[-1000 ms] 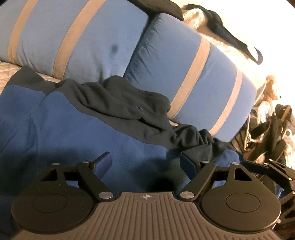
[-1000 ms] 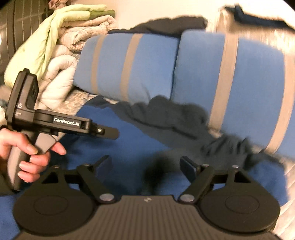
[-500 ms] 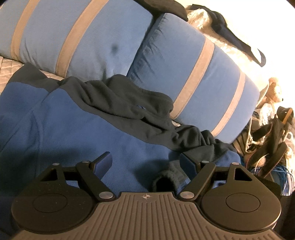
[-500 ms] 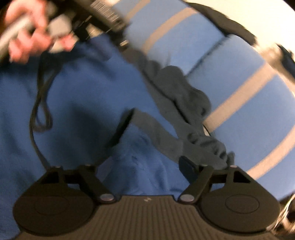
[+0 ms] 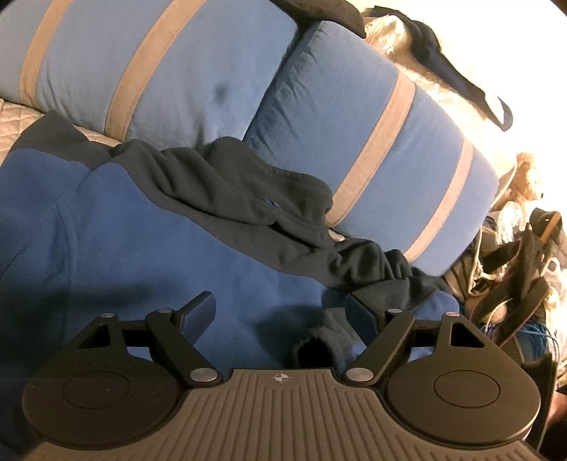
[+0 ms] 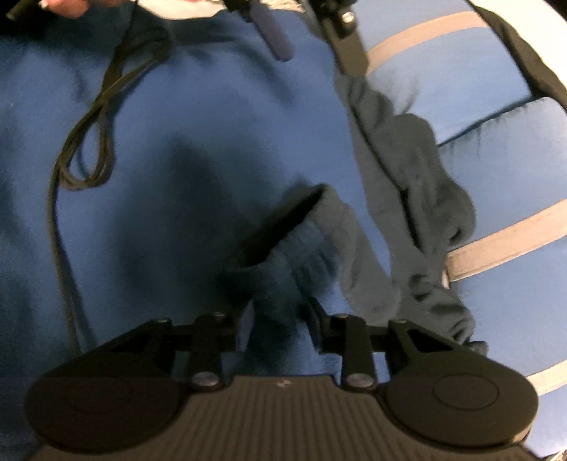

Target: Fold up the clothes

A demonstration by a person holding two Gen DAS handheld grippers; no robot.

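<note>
A blue fleece jacket (image 5: 149, 227) with a dark grey collar and shoulder band (image 5: 248, 198) lies spread on the bed. It fills the right wrist view (image 6: 177, 142). My left gripper (image 5: 281, 312) is open and empty, low over the jacket. A folded sleeve with a dark cuff (image 5: 315, 347) lies between its fingers. My right gripper (image 6: 276, 315) is shut on that sleeve (image 6: 294, 248), just behind the cuff. The left gripper's fingers (image 6: 273, 25) show at the top of the right wrist view.
Two blue pillows with tan stripes (image 5: 372, 142) lean along the back of the bed. A dark garment (image 5: 457, 78) lies behind them. Bags and cables (image 5: 517, 269) are piled at the right. A black cord (image 6: 88, 142) lies looped on the jacket.
My right gripper has swung down onto the jacket and closed on the sleeve. The sleeve cuff has come into the left wrist view between the open fingers. The left gripper barely moved.
</note>
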